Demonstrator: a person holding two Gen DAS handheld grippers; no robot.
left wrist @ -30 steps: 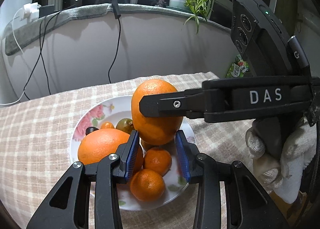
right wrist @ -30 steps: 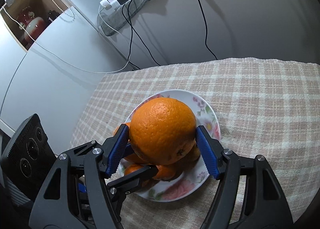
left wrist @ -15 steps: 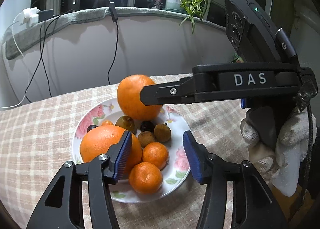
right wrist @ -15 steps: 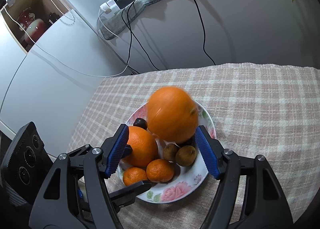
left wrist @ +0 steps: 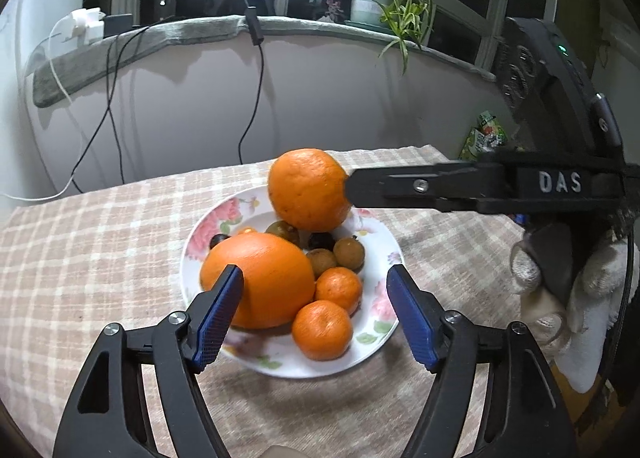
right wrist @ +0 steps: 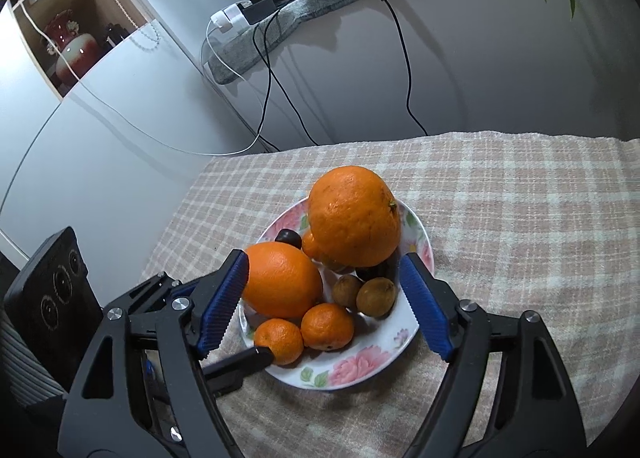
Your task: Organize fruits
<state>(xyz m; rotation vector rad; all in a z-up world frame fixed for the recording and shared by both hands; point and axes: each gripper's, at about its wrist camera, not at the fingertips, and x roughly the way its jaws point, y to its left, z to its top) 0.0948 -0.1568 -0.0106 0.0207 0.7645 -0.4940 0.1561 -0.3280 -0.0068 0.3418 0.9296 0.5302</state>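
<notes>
A floral plate (left wrist: 376, 254) (right wrist: 384, 350) on the checked tablecloth holds two large oranges, two mandarins (left wrist: 322, 330) (right wrist: 327, 326), brown longans (left wrist: 349, 253) (right wrist: 376, 296) and dark small fruits. One large orange (left wrist: 307, 189) (right wrist: 354, 216) rests on top of the small fruit at the plate's far side. The other large orange (left wrist: 264, 282) (right wrist: 282, 280) lies at the near left. My right gripper (right wrist: 324, 308) is open and empty, pulled back above the plate; it shows from the side in the left wrist view (left wrist: 352, 188). My left gripper (left wrist: 312, 318) is open and empty above the plate's near edge.
The checked tablecloth (right wrist: 520, 218) covers the table. A white curved wall with hanging cables (left wrist: 256, 98) stands behind it. A potted plant (left wrist: 384, 6) sits on the ledge. A white cabinet (right wrist: 100, 138) stands to the left of the table. A gloved hand (left wrist: 560, 298) holds the right gripper.
My right gripper has let go of the large orange, which now rests on the plate's far side. Both grippers have drawn back from the plate, and the left one has opened wider.
</notes>
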